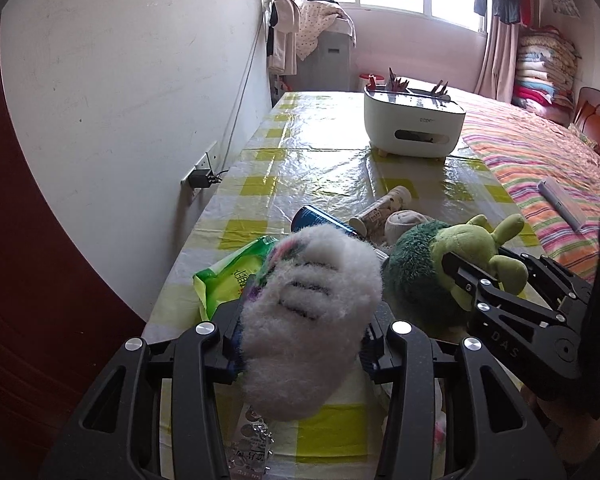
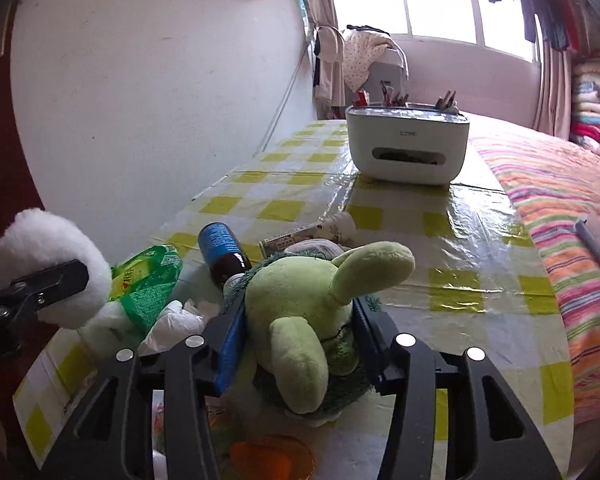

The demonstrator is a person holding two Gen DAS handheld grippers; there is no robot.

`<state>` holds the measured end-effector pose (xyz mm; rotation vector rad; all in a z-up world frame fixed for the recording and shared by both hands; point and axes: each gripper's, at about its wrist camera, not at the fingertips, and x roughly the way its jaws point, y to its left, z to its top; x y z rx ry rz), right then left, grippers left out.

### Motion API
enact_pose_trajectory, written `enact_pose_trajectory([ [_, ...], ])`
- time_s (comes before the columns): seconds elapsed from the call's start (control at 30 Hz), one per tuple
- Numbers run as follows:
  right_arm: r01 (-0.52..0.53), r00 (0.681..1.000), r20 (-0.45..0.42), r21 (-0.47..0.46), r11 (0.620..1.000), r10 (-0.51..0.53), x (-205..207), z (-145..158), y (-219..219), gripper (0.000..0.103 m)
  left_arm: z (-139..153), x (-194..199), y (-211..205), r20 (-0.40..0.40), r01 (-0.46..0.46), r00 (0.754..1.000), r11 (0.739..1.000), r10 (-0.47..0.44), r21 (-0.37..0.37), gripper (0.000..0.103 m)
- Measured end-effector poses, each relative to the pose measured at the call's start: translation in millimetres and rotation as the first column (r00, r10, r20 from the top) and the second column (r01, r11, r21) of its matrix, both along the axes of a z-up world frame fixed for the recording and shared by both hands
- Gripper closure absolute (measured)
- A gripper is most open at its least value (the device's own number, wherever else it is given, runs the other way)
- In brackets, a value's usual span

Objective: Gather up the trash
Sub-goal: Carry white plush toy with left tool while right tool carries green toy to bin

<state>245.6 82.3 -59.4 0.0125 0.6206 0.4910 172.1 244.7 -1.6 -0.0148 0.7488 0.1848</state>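
My left gripper is shut on a white fluffy plush toy and holds it above the table; the toy also shows at the left of the right wrist view. My right gripper is shut on a green plush toy, which also shows in the left wrist view. On the checked tablecloth lie a green wrapper, a blue-labelled bottle, a small cream tube and crumpled white tissue. A foil blister strip lies below the left gripper.
A white organiser box with clips stands at the table's far end. A white wall with a socket and plug runs along the left. A striped bed lies to the right, with a grey flat object on it.
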Motion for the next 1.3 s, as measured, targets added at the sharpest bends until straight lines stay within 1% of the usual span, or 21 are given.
enact_pose_trajectory([
  [0.07,0.004,1.000,0.024,0.006,1.000,-0.004,-6,6,-3,0.057,1,-1,-1,0.005,0.005,1.000,1.000,-0.005,-0.007,0.061],
  [0.13,0.003,0.998,0.069,0.002,1.000,-0.003,-17,16,-7,0.057,2,-2,-4,0.010,0.010,1.000,1.000,-0.010,-0.013,0.061],
  [0.23,0.012,0.995,0.096,0.012,1.000,-0.013,-29,28,-16,0.057,7,-5,-11,0.022,0.026,0.999,0.999,-0.026,-0.020,0.061],
  [0.5,0.061,0.997,0.047,0.062,0.996,-0.064,-47,37,-56,0.057,17,-16,-41,0.049,0.078,0.996,0.997,-0.077,-0.023,0.061],
  [0.67,0.087,0.994,0.066,0.039,0.995,-0.089,-63,41,-76,0.057,21,-21,-61,0.058,0.112,0.992,0.993,-0.111,-0.020,0.061],
  [0.97,0.130,0.990,0.062,0.007,0.992,-0.130,-78,42,-110,0.057,19,-26,-101,0.050,0.174,0.984,0.985,-0.173,-0.001,0.061],
  [1.3,0.181,0.981,0.077,-0.006,0.984,-0.180,-97,45,-144,0.056,15,-31,-145,0.042,0.255,0.966,0.967,-0.256,0.026,0.061],
])
